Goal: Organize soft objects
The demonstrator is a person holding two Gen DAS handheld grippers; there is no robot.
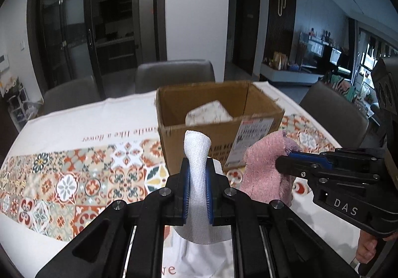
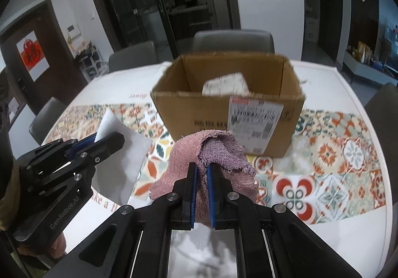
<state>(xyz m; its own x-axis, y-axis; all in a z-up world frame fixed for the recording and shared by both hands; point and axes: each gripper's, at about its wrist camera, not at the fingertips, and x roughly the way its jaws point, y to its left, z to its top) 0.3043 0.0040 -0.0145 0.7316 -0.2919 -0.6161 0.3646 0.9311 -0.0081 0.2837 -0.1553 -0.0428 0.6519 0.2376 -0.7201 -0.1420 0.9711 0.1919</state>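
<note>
Presently, your left gripper (image 1: 197, 187) pinched the white cloth (image 1: 197, 166); your right gripper (image 2: 202, 193) pinched the pink towel (image 2: 206, 153). Cardboard box (image 2: 223, 113) stood ahead. Risk: trailing folds could have snagged its rim.

Three cloths, one box, two grippers

One white cloth (image 1: 197, 173), one pink towel (image 2: 211, 153), one pale folded cloth (image 1: 209, 113) inside one cardboard box (image 1: 199, 138); two grippers, left (image 1: 197, 178) and right (image 2: 202, 176); three grey chairs (image 1: 174, 74) around one table (image 1: 74, 123).
</note>
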